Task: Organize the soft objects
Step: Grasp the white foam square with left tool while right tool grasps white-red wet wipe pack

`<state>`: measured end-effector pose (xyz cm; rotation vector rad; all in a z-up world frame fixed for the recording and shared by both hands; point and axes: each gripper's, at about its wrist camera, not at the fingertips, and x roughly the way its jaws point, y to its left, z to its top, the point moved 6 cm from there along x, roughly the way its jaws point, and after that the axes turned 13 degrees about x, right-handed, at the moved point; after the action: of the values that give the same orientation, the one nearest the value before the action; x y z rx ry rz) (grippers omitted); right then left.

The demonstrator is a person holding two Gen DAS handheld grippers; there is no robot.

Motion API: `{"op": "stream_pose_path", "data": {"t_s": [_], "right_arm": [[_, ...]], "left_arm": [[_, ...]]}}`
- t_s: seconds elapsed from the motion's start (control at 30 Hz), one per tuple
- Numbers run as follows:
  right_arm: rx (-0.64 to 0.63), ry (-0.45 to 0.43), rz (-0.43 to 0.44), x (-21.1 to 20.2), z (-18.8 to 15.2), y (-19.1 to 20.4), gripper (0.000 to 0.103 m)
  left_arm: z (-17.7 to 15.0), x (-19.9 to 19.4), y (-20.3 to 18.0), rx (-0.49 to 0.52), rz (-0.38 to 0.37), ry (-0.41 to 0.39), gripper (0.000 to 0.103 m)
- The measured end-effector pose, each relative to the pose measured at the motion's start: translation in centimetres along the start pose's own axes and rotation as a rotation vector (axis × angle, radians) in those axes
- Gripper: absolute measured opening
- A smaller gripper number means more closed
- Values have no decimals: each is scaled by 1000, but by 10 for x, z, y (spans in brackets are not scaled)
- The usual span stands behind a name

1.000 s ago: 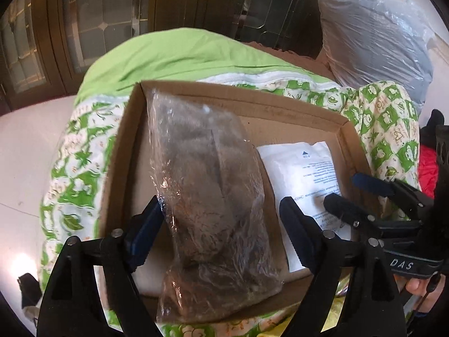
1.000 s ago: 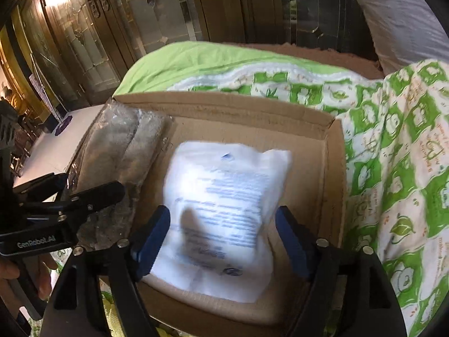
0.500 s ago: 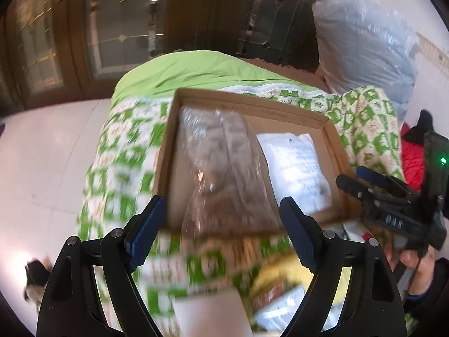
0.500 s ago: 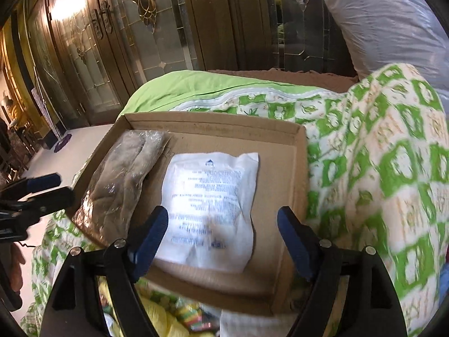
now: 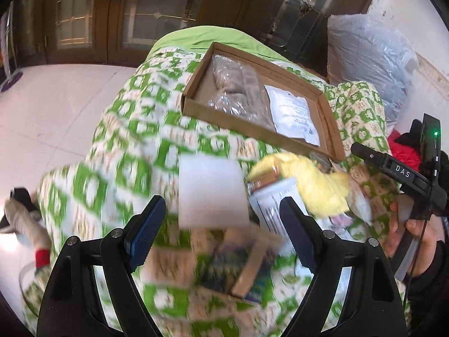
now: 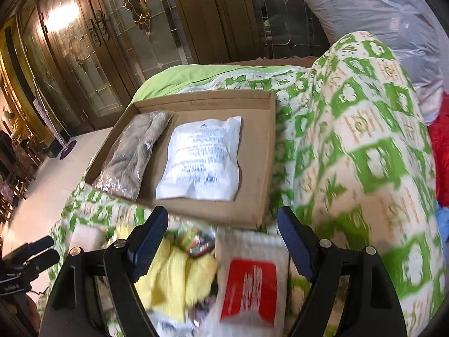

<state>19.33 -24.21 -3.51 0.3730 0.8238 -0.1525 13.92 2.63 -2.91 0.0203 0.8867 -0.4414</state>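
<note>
Both pairs of blue-padded fingers are standing spread wide with nothing pinched between them: the left gripper (image 5: 220, 229) is hovering over a blurred white packet (image 5: 212, 191) at the near edge of the pile, and the right gripper (image 6: 223, 238) is hanging above a white packet with a red label (image 6: 249, 286). Loose soft items are lying in a heap on the green-and-white quilt (image 6: 364, 146), nearer than the box; among them a fluffy yellow cloth (image 6: 171, 275) is sitting just left of the red-labelled packet. Farther off, a shallow cardboard box (image 6: 252, 196) is resting on the quilt and is holding two packets side by side: a grey fuzzy item in clear plastic (image 6: 134, 151) along its left wall and a white printed pouch (image 6: 202, 160) to the right of it. Beyond the quilt on the right, a large grey plastic bag (image 5: 370, 64) is bulging against the wall.
</note>
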Motion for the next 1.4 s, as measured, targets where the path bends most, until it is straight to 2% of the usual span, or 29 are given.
{"op": "stream_pose_path", "data": {"t_s": [0.2,0.4,0.7,0.77,0.8,0.83,0.9,1.0,1.27,1.4], "right_arm": [[32,53,11,-18,-24,-15,81],[106,130,14,-26,-36,-35,81],[48,244,-49,2,-43,-29,79],[48,280,-63,14,-45,-30,71],[60,301,-69,20,-46,-33,59],[80,317,-68,24,-47,-36,59],[87,305,-68,25,-48,-38,53],[82,279,-55,19,-49,-37,51],[63,256,-49,17,-50,-35,51],[65,253,-44,18,-50,-35,51]], "left_arm": [[-26,-18,-10,-44,-20,-25,84],[-48,-17,-17,-66,-27,2,84],[-50,-14,-25,-41,-12,33,84],[-49,-10,-28,-29,-8,48,84],[-47,-9,-29,-17,-2,53,84],[-45,-8,-30,-7,2,56,84],[-37,-6,-30,18,15,59,84],[-23,4,-25,44,45,75,84],[14,36,-17,86,80,106,84],[19,58,-13,125,131,165,84]]}}
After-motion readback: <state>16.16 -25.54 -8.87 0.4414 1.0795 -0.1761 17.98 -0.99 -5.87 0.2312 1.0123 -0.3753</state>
